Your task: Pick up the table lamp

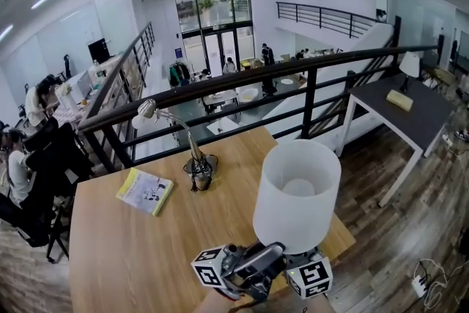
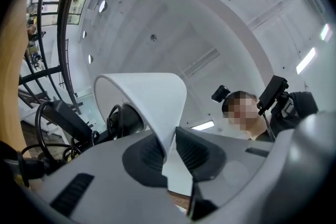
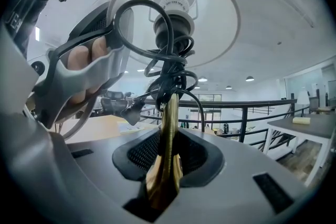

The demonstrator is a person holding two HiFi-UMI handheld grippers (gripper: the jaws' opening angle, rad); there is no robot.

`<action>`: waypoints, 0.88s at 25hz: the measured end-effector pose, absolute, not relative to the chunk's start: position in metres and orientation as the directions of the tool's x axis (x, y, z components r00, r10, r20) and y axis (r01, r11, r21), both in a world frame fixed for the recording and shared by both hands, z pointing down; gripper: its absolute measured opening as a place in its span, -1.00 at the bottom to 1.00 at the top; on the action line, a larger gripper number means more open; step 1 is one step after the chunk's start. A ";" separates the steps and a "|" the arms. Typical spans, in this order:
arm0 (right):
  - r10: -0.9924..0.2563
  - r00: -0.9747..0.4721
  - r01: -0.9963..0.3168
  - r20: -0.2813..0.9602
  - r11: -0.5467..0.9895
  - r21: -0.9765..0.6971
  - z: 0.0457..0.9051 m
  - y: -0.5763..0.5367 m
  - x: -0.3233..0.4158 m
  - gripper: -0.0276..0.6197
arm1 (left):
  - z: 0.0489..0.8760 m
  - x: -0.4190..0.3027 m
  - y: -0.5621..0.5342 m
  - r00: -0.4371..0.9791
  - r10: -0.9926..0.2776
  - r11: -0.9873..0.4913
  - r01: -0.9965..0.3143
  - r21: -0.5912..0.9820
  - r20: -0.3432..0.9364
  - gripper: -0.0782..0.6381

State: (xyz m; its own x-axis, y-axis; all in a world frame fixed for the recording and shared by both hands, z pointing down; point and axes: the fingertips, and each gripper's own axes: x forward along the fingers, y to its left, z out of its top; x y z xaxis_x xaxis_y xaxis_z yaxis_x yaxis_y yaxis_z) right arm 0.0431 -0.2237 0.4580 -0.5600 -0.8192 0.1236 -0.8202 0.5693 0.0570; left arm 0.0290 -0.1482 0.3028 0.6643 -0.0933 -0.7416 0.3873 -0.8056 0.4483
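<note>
The table lamp is off the table; its white drum shade (image 1: 297, 194) hangs above the wooden table's (image 1: 117, 253) near edge in the head view. My left gripper (image 1: 258, 259) sits just below the shade. In the left gripper view the shade's thin rim (image 2: 147, 97) runs between the pads of my left gripper (image 2: 169, 152), which is shut on it. In the right gripper view my right gripper (image 3: 167, 157) is shut on the lamp's brass stem (image 3: 168, 128). Above it are the coiled black cable (image 3: 168, 60) and the socket (image 3: 173, 8). My right gripper (image 1: 306, 266) shows by its marker cube.
A silver gooseneck desk lamp (image 1: 192, 157) stands mid-table, with a yellow booklet (image 1: 145, 191) to its left. A black railing (image 1: 308, 95) runs behind the table. A dark-topped table (image 1: 410, 113) stands to the right. People sit at desks far left.
</note>
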 end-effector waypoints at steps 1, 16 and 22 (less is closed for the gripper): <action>-0.818 -0.563 -0.818 0.121 0.572 0.059 0.456 -0.224 0.042 -0.58 | 0.300 0.029 -0.148 0.666 -0.091 -0.810 0.384 0.444 -0.741 -0.64; -0.812 -0.577 -0.809 0.084 0.583 0.071 0.419 -0.230 0.034 -0.58 | 0.265 0.025 -0.151 0.656 -0.063 -0.837 0.375 0.397 -0.752 -0.66; -0.809 -0.584 -0.806 0.063 0.588 0.072 0.406 -0.232 0.030 -0.58 | 0.253 0.023 -0.152 0.658 -0.051 -0.854 0.362 0.375 -0.751 -0.67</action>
State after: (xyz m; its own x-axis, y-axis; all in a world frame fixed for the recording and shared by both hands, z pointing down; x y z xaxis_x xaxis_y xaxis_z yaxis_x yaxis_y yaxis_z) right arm 0.0303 -0.2322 0.4060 -0.5843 -0.8091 0.0629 -0.8059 0.5876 0.0717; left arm 0.0233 -0.1518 0.2531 0.6578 -0.0510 -0.7514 0.3618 -0.8537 0.3746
